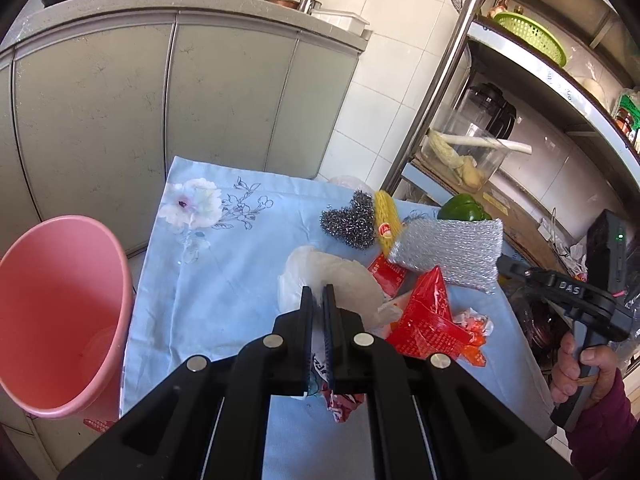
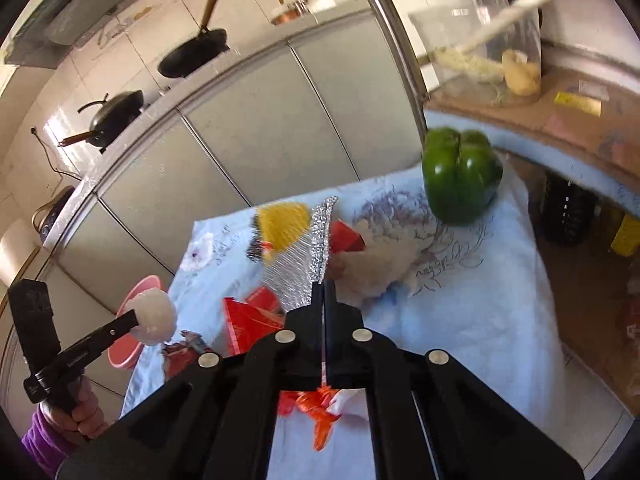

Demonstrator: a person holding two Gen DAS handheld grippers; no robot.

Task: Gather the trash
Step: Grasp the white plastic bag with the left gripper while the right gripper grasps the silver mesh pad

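Left gripper (image 1: 318, 294) clenches one white wad (image 1: 320, 276) above the blue cloth (image 1: 224, 280), one pink bin (image 1: 60, 316) at far left, while right gripper (image 2: 323, 290) pinches one silver scouring pad (image 2: 308, 260) beside one green pepper (image 2: 460, 176) and two red wrappers (image 1: 424, 312).

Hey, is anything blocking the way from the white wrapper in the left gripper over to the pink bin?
Nothing visible does. The left gripper holds the white wrapper, and only bare blue cloth lies between it and the pink bin.

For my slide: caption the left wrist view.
Left gripper pinches white crumpled plastic wrapper beside pink plastic bin.
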